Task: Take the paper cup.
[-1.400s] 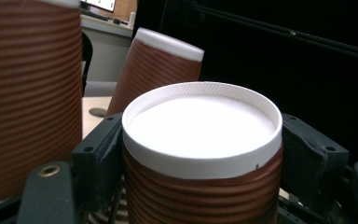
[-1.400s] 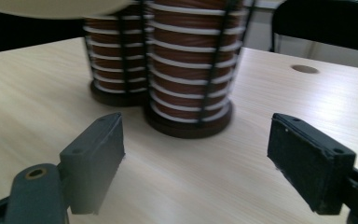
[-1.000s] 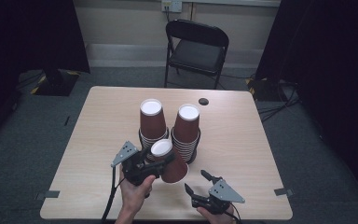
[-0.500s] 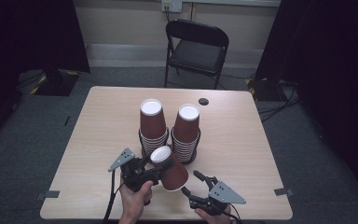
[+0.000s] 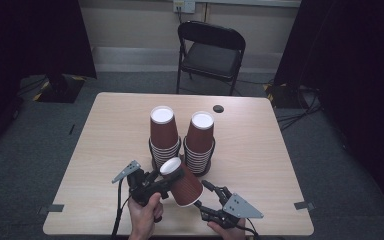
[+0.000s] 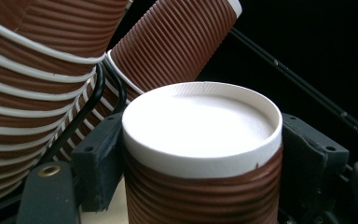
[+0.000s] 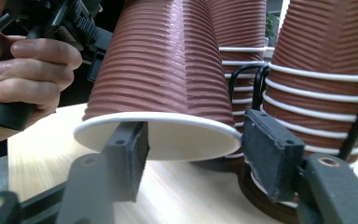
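Observation:
Two stacks of upside-down brown ribbed paper cups, the left stack (image 5: 161, 132) and the right stack (image 5: 200, 140), stand mid-table in black wire holders (image 7: 244, 77). My left gripper (image 5: 166, 176) is shut on a single brown cup (image 5: 184, 186), held tilted in front of the stacks with its white bottom (image 6: 200, 119) up and its mouth toward the near right. The left gripper's fingers (image 6: 98, 161) press the cup's ribbed wall on both sides. My right gripper (image 5: 209, 192) is open just below the cup's mouth. The cup's white rim (image 7: 168, 122) hangs above the right gripper's pads (image 7: 270, 151).
The wooden table (image 5: 105, 150) has bare room left and right of the stacks. A small black round object (image 5: 218, 108) lies near the far edge. Beyond the table stands a black folding chair (image 5: 210, 50). Dark curtains hang on both sides.
My left gripper has drawn the single cup away from the stacks toward the near edge and tilted it. My right gripper has moved in under the cup's mouth.

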Motion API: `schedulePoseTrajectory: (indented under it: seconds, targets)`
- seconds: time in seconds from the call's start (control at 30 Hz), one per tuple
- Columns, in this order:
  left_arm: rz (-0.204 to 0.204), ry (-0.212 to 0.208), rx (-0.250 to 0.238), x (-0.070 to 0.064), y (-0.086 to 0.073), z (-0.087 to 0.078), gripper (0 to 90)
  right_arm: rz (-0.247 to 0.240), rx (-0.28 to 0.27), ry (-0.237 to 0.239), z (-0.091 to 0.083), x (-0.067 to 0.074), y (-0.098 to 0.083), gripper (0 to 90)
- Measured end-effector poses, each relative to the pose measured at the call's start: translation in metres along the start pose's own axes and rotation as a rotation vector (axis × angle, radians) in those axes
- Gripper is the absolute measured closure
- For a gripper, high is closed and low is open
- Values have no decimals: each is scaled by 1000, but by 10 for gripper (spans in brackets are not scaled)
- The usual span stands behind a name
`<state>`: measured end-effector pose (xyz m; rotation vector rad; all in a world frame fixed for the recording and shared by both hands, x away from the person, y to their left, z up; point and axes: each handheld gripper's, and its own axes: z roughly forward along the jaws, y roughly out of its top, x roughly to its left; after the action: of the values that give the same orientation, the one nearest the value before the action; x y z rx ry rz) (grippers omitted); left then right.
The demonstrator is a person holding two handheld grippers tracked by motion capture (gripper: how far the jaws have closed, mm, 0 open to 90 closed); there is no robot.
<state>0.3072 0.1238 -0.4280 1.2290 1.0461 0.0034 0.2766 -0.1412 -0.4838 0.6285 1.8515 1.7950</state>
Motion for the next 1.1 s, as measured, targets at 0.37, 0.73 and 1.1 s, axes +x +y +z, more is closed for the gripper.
schedulePoseTrajectory:
  seconds: [0.37,0.73,1.1]
  targets:
    - [1,-31,19,-8,-2,3,229,-54,-27,1,18,-1,4,519]
    - [41,-59,54,-11,-4,8,218,-88,-51,-50,15,-5,6,702]
    - [130,-26,51,-11,0,7,176,-68,-90,-71,8,-8,7,828]
